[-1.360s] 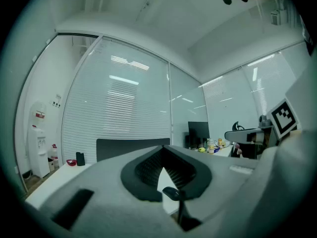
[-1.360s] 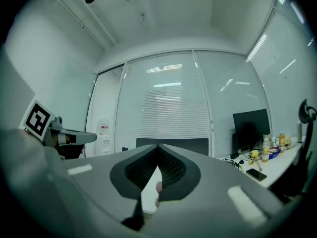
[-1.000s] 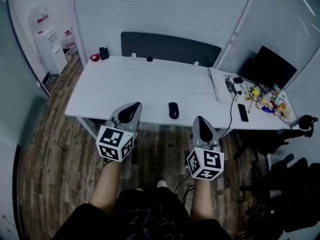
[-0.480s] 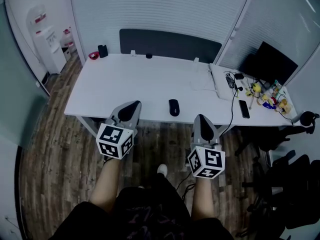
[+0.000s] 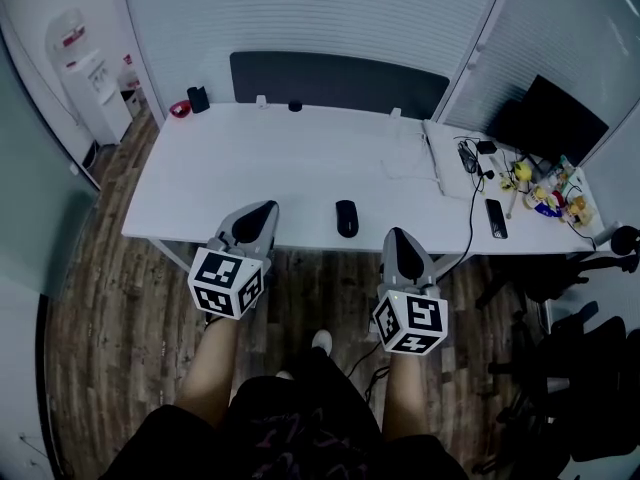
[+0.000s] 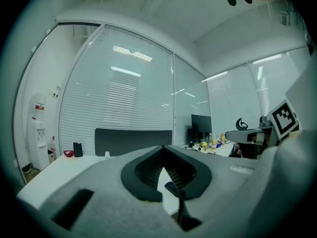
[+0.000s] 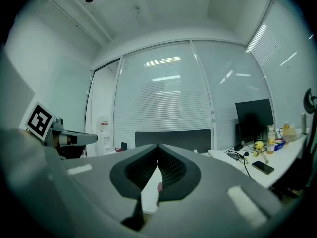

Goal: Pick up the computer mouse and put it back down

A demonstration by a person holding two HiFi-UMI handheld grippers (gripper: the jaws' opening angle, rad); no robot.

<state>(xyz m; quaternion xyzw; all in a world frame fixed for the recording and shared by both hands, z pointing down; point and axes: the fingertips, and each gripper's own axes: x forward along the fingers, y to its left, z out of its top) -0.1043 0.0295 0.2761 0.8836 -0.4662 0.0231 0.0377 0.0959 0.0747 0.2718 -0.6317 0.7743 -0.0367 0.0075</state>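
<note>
A black computer mouse (image 5: 346,218) lies on the white desk (image 5: 250,173), near its front edge. My left gripper (image 5: 262,211) hangs at that front edge, left of the mouse, jaws together and holding nothing. My right gripper (image 5: 398,236) hovers just before the edge, right of the mouse, also shut and empty. The mouse lies between the two tips and touches neither. In the left gripper view the left gripper (image 6: 162,148) points level over the desk. The right gripper (image 7: 158,146) does the same in the right gripper view.
A dark partition panel (image 5: 335,80) runs along the desk's back. A monitor (image 5: 545,118), cables, a phone (image 5: 495,218) and small clutter (image 5: 545,193) fill the right end. Office chairs (image 5: 575,368) stand at the right, a water dispenser (image 5: 85,73) at the far left.
The person has stepped a little closer to the desk, and both grippers have come forward and slightly down with them. Both pairs of jaws have stayed together.
</note>
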